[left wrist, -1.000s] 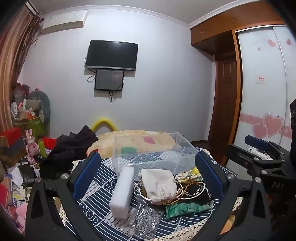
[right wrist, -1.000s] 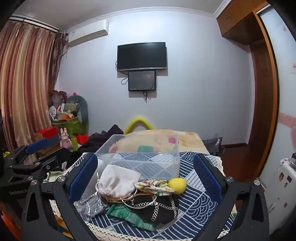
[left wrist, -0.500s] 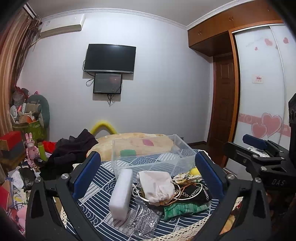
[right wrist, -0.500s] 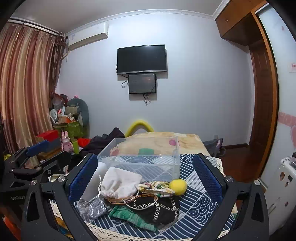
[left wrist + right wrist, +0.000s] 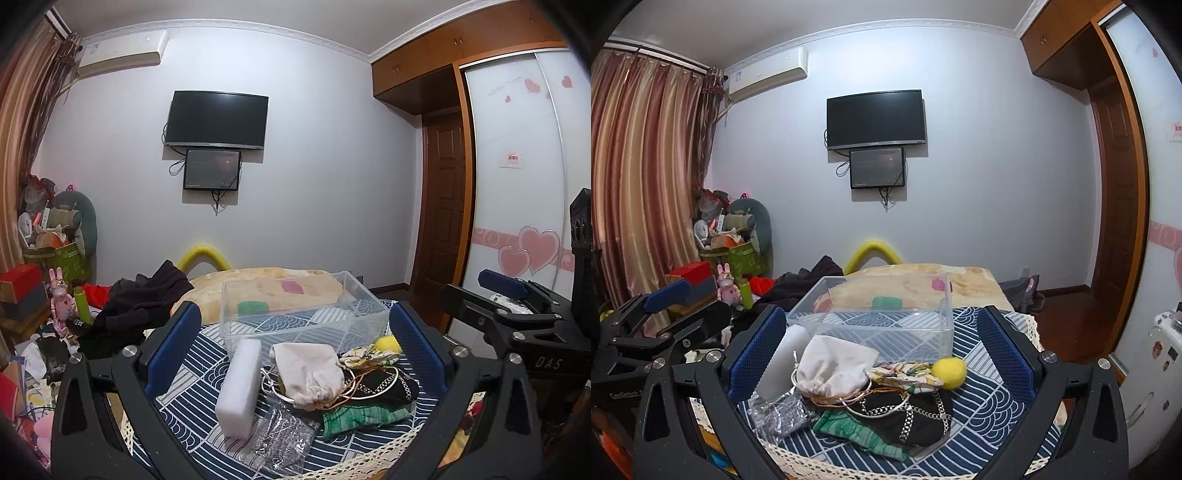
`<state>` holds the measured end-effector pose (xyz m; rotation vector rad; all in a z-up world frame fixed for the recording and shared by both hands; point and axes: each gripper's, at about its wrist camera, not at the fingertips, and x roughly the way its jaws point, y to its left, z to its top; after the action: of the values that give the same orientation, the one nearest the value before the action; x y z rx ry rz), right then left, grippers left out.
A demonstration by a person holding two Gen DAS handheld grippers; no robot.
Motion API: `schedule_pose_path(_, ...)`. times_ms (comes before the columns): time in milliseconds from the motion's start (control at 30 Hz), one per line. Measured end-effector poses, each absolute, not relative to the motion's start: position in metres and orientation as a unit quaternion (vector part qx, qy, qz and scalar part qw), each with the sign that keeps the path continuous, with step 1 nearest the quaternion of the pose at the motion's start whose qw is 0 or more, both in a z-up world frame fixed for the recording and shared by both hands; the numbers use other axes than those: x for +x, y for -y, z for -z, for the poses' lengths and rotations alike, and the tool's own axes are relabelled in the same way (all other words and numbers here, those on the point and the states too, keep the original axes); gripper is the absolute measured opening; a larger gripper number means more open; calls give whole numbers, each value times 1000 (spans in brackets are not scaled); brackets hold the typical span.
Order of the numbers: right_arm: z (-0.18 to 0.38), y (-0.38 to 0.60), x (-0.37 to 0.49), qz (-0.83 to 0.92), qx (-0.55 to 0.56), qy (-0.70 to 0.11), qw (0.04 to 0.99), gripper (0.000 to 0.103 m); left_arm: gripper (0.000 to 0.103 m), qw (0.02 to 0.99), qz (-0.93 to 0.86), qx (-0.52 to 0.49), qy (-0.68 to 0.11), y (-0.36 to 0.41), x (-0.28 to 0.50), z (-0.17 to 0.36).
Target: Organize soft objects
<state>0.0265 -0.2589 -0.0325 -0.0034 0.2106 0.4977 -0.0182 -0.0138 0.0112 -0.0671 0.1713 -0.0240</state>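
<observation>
A pile of soft things lies on the blue patterned tablecloth [image 5: 199, 373]: a white drawstring pouch [image 5: 310, 373] [image 5: 833, 365], a white sponge block [image 5: 240, 384] [image 5: 781, 362], a yellow ball [image 5: 388, 343] [image 5: 948, 372], a floral cloth [image 5: 905, 373], a black chained item [image 5: 384, 386] [image 5: 908, 413], a green cloth [image 5: 364, 415] [image 5: 857, 430] and a silver mesh bag [image 5: 282, 435] [image 5: 781, 413]. An empty clear plastic box [image 5: 303, 310] [image 5: 875, 317] stands behind them. My left gripper [image 5: 295, 350] and right gripper [image 5: 882, 354] are both open and empty, held above the pile's near side.
A bed with a beige blanket [image 5: 960, 280] and dark clothes [image 5: 144, 295] lies beyond the table. Cluttered boxes and toys [image 5: 55, 280] stand at the left. A wardrobe [image 5: 517, 166] and door are at the right. The lace table edge [image 5: 812, 461] is close to me.
Both grippers have tilted or risen slightly, so the table and pile sit lower in each view. Nothing on the table has moved.
</observation>
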Motion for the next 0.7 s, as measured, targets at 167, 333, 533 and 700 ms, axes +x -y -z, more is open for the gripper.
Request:
schedule_pose_path(167,32,259,26,-244,-1,-104,964,103,103,996,16,-31,-83,15,-19,-11)
schedule_pose_path(333,31,259,25,-245,0,-102,964,103,103,996,16,-31,-82,16,-20,-13)
schedule_pose_path(533,31,259,25,-245,0,-102,964,103,103,996,14,-30,-80,16,-22,-14)
schedule_pose_path(700,31,258,24,-246,0,-102,964,103,103,996,14,-30,-79,17,-22,-14)
